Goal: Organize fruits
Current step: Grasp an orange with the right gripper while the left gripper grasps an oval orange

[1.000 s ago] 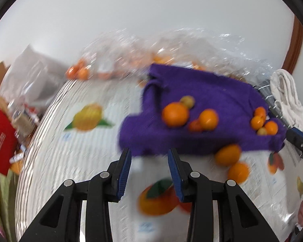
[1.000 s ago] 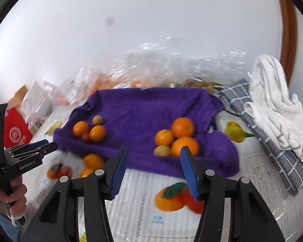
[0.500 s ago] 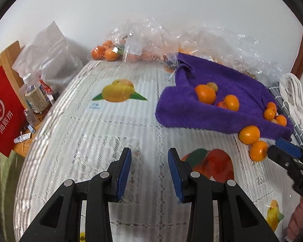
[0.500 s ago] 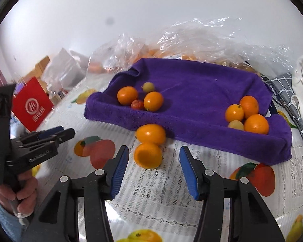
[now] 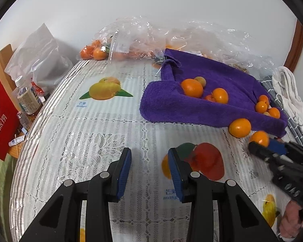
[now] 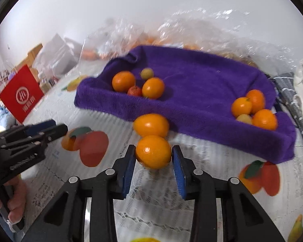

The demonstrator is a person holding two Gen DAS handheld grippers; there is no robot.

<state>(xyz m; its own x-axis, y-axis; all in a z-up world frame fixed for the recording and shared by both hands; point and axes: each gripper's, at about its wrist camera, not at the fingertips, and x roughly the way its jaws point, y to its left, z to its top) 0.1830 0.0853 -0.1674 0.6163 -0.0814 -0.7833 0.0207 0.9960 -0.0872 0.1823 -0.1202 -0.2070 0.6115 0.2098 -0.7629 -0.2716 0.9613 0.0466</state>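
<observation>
The right tongs [image 6: 153, 157] had just been closing around the near orange [image 6: 153, 151], which sat on the desk [image 6: 151, 211] between the blue pads; the left pad touched the fruit's side and the right pad stood at its edge, so the grip looked made. A second orange [image 6: 151, 124] lay just behind it, touching the front fold of the purple towel [image 6: 202, 84]. On the towel, one cluster of oranges with a small red fruit and a small yellowish fruit lay at the left [image 6: 138, 84], and another cluster of three oranges and a pale fruit lay at the right [image 6: 254, 111]. The left tongs [image 5: 149, 167] hovered over the lace-patterned desk cover, its jaws narrow with nothing between them. Crumpled clear plastic bags [image 5: 151, 34] holding more oranges lay behind the towel, and a red bag [image 5: 0, 113] stood at the desk's left edge.
</observation>
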